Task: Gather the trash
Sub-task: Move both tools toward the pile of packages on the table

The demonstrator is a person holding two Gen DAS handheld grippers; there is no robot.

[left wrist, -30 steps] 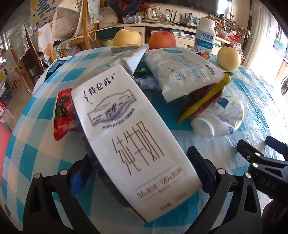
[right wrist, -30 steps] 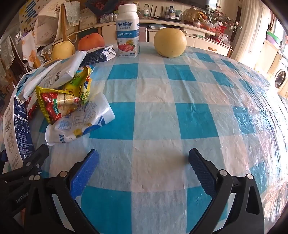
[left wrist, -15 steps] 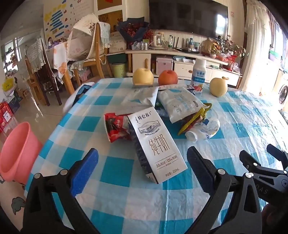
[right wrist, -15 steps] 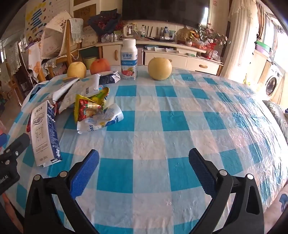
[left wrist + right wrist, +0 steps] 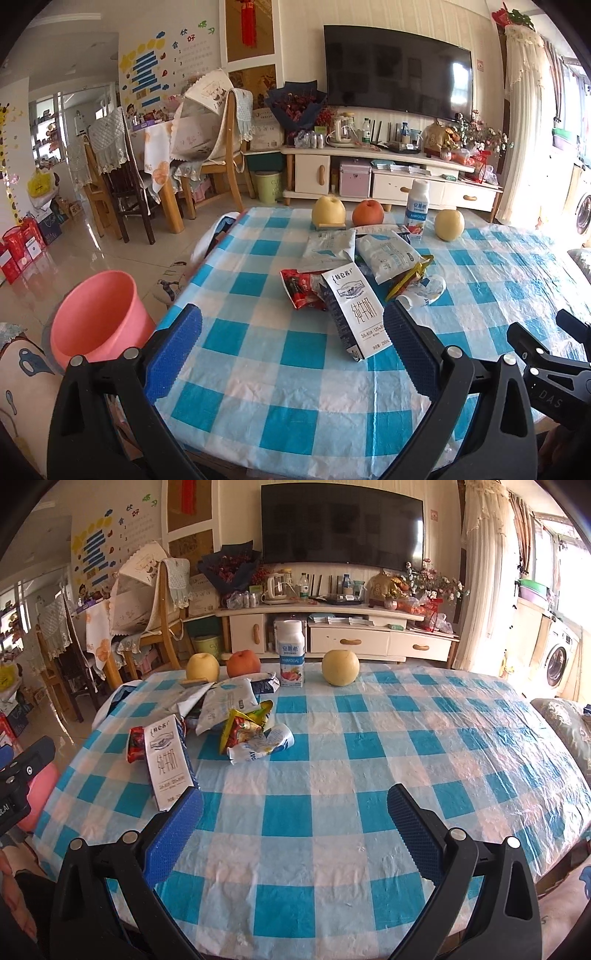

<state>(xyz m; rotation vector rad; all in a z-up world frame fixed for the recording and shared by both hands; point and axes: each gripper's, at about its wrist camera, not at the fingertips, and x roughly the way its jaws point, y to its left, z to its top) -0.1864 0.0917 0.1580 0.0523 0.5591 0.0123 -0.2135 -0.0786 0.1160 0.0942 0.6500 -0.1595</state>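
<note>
A white milk carton [image 5: 354, 310] lies flat on the blue-checked tablecloth [image 5: 258, 350], in front of a heap of wrappers: a red snack bag [image 5: 301, 286], white pouches [image 5: 386, 254], a yellow packet [image 5: 408, 278] and a crushed white cup [image 5: 424, 291]. The right wrist view shows the same carton [image 5: 166, 764] and heap [image 5: 243, 727] at left. My left gripper [image 5: 291, 352] is open and empty, short of the carton. My right gripper [image 5: 295, 834] is open over bare cloth. A pink bucket [image 5: 98, 319] stands on the floor left of the table.
Two yellow pears [image 5: 328, 210] [image 5: 448, 225], an orange fruit [image 5: 367, 213] and an upright yogurt bottle [image 5: 417, 206] line the table's far edge. Wooden chairs [image 5: 218, 147] and a TV cabinet [image 5: 388, 177] stand beyond. A washing machine [image 5: 557, 661] is at the right.
Both grippers have pulled back and risen away from the table. The milk carton, between the left fingers a second ago, now lies free on the cloth well ahead of them.
</note>
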